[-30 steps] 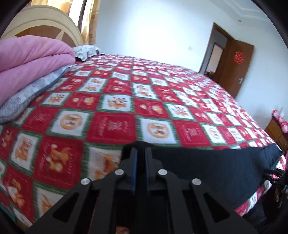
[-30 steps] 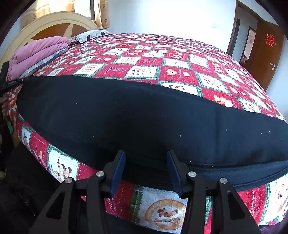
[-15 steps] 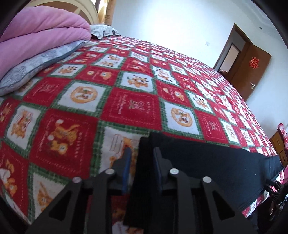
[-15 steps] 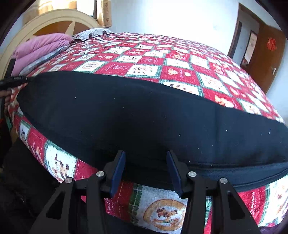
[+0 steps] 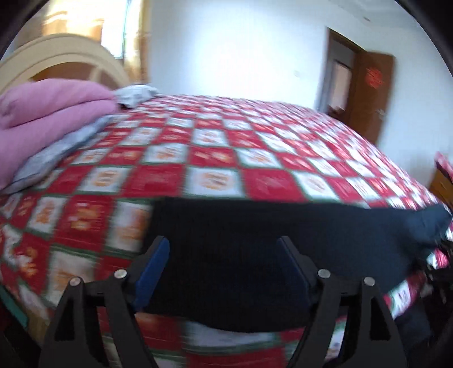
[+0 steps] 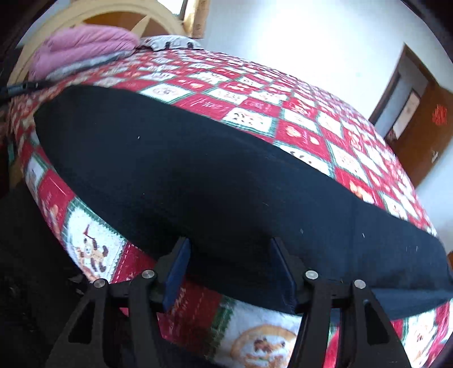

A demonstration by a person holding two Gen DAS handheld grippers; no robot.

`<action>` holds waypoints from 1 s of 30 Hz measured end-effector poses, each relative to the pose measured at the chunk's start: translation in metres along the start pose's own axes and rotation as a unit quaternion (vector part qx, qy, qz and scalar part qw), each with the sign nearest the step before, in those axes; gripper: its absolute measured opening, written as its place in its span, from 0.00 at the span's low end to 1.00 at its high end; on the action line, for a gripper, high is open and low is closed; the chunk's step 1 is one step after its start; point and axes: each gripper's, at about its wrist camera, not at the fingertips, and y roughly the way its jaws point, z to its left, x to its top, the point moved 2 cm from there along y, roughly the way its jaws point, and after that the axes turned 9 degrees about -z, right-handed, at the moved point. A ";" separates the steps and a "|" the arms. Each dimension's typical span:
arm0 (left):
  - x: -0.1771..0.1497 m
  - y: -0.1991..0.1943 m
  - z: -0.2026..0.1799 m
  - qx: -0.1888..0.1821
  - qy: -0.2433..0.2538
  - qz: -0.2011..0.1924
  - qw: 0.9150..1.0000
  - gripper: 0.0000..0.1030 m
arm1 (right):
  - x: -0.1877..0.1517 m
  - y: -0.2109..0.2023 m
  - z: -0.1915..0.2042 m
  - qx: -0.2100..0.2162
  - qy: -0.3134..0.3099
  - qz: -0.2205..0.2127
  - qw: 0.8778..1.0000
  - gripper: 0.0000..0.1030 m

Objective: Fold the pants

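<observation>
Black pants (image 6: pixel 198 175) lie flat in a long band along the near edge of the bed. In the left wrist view the same pants (image 5: pixel 269 235) stretch away to the right. My left gripper (image 5: pixel 223 249) is open, its blue-padded fingers wide apart over the pants' left end, holding nothing. My right gripper (image 6: pixel 229 249) is open too, its fingers straddling the near edge of the pants without closing on it.
The bed carries a red, white and green checked quilt (image 5: pixel 215 158). A folded pink blanket (image 5: pixel 48 110) on a grey one lies at the left by the cream headboard (image 6: pixel 93 11). A brown door (image 5: pixel 371 93) stands at the back right.
My left gripper has let go of the pants' end and opened wide, then pulled back a little. My right gripper stays open and has tilted slightly.
</observation>
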 end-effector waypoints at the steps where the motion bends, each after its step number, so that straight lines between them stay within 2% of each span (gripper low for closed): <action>1: -0.006 0.007 -0.011 -0.006 0.012 0.007 1.000 0.78 | 0.000 0.001 0.002 0.000 -0.006 -0.001 1.000 0.57; 3: -0.018 0.020 -0.023 -0.002 0.025 0.028 0.999 0.78 | 0.001 0.002 0.004 0.000 -0.017 -0.011 1.000 0.52; 5: -0.029 0.031 -0.024 0.007 0.029 0.044 0.999 0.78 | 0.001 0.000 0.000 -0.003 -0.016 -0.016 1.000 0.28; 7: -0.035 0.034 -0.020 0.010 0.024 0.049 0.998 0.78 | 0.000 0.000 -0.006 -0.008 -0.003 -0.020 1.000 0.17; 11: -0.035 0.031 -0.013 0.008 0.013 0.042 0.999 0.78 | -0.002 -0.003 -0.007 -0.006 -0.003 -0.028 1.000 0.05; 15: -0.038 0.030 -0.015 0.006 0.016 0.041 0.999 0.78 | 0.004 -0.020 -0.004 0.011 -0.021 -0.038 0.999 0.03; 19: -0.039 0.031 -0.016 0.003 0.017 0.040 0.999 0.78 | -0.003 -0.017 -0.001 0.027 -0.047 -0.013 0.998 0.03; 22: -0.038 0.030 -0.014 -0.002 0.013 0.041 0.999 0.78 | -0.015 -0.006 0.004 0.026 -0.071 0.011 0.997 0.03; 28: -0.042 0.027 -0.014 -0.004 0.025 0.041 0.999 0.78 | -0.020 -0.010 0.011 0.018 -0.125 0.006 0.992 0.04; 30: -0.044 0.026 -0.013 -0.005 0.027 0.040 0.999 0.78 | -0.016 -0.014 0.010 0.017 -0.121 0.000 0.992 0.05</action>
